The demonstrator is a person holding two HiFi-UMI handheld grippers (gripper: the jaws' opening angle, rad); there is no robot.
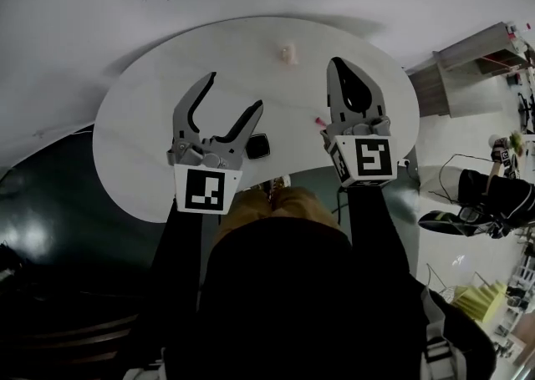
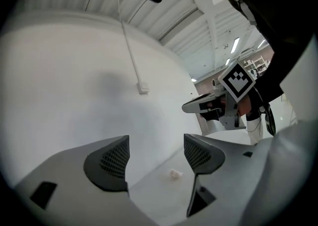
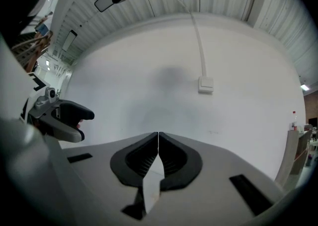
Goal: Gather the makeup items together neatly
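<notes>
Both grippers over the desk [image 1: 159, 119], nothing grasped.
Your left gripper [image 1: 234, 91] has its fingers spread wide with nothing between them. In its own view a small pale item [image 1: 289, 54] lies on the desk beyond the gap. Your right gripper [image 1: 336, 63] has its fingers pressed together, empty. In the head view the pale item sits at 12 o'clock on the round white desk, well apart from the rest. A black item [image 1: 258, 146] lies just beside the left gripper's right finger, toward 6 o'clock on the desk. A small pink item [image 1: 321, 123] shows at the right gripper's 9 o'clock, near its body.
</notes>
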